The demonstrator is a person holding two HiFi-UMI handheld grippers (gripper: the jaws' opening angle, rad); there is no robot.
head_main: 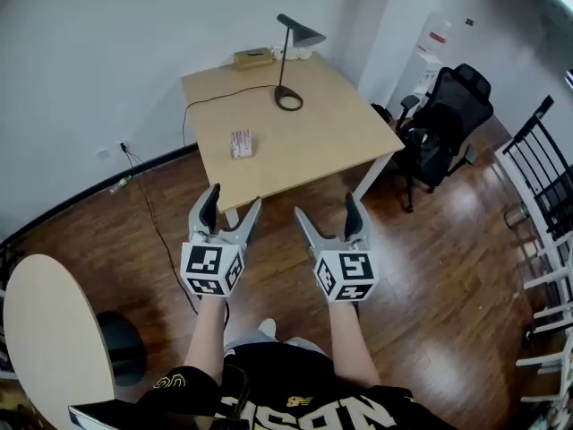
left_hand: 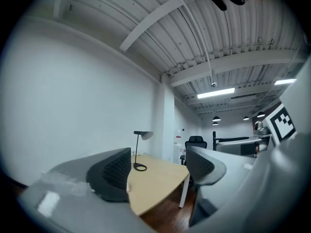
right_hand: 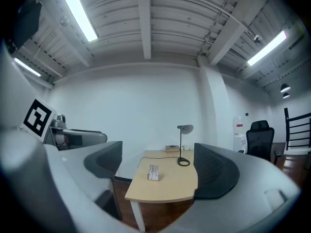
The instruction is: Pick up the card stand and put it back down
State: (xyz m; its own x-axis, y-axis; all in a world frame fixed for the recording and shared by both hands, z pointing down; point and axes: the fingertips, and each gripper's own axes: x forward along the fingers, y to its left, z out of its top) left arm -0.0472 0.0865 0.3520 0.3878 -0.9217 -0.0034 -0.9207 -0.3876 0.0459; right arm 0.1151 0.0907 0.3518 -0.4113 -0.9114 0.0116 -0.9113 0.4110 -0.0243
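The card stand (head_main: 240,143) is a small white holder with cards, standing upright on the near left part of the light wooden table (head_main: 331,141). In the right gripper view the card stand (right_hand: 153,173) shows far off between the fingers. My left gripper (head_main: 231,206) and right gripper (head_main: 326,211) hang side by side in the air, short of the table's near edge, above the wooden floor. Both are open with nothing between their fingers. In the left gripper view the left gripper (left_hand: 160,165) frames the table (left_hand: 160,183); the stand does not show there.
A black desk lamp (head_main: 288,61) and a tan box (head_main: 253,57) stand at the table's far side, with a cable running off the left edge. A black office chair (head_main: 448,119) is right of the table, dark chairs (head_main: 542,164) at far right, a round tabletop (head_main: 54,339) at lower left.
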